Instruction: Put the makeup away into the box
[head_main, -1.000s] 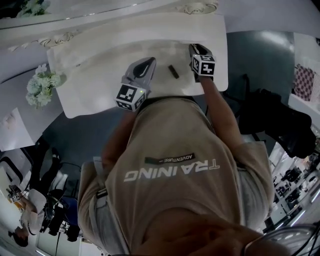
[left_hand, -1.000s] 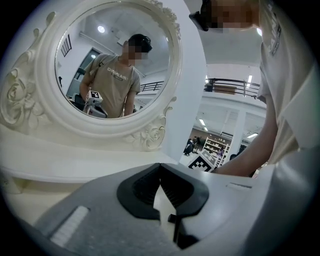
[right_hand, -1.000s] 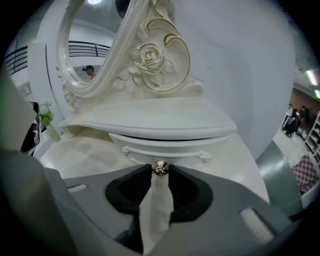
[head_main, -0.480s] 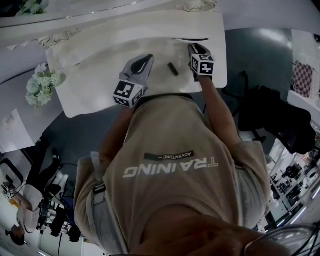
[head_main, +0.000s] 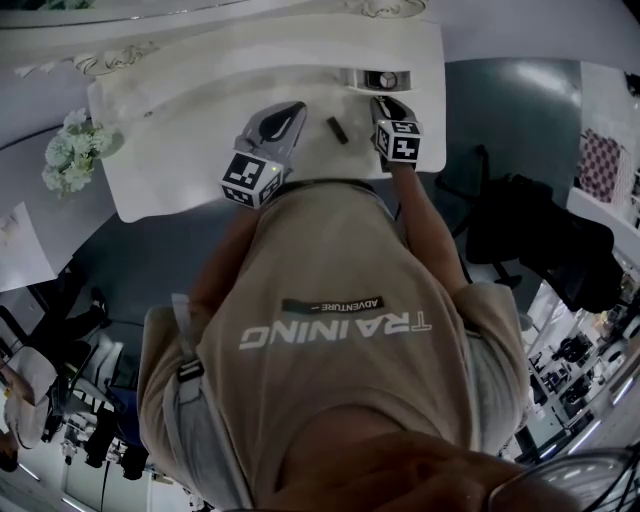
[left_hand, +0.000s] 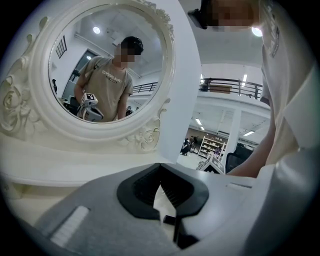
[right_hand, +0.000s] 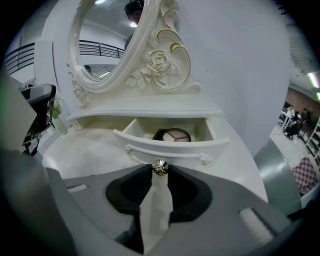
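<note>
A white dressing table (head_main: 180, 110) holds a small drawer (right_hand: 170, 145), which stands pulled out at the back right (head_main: 375, 78). Inside the drawer lies a round makeup compact (right_hand: 171, 135) with pale powder sections. My right gripper (right_hand: 160, 169) is shut on the drawer's metal knob (right_hand: 160, 166), and in the head view it (head_main: 385, 102) sits just in front of the drawer. A small dark makeup stick (head_main: 338, 130) lies on the tabletop between the grippers. My left gripper (head_main: 288, 112) hovers over the table's middle, shut and holding nothing (left_hand: 160, 167).
An oval mirror (left_hand: 100, 70) in a carved white frame rises behind the table. White flowers (head_main: 70, 160) stand at the table's left end. A dark chair (head_main: 530, 240) is on the floor to the right. The person's torso fills the lower head view.
The drawer has slid out from the table with my right gripper on its knob, and the compact inside has come into sight. The left gripper has hardly shifted.
</note>
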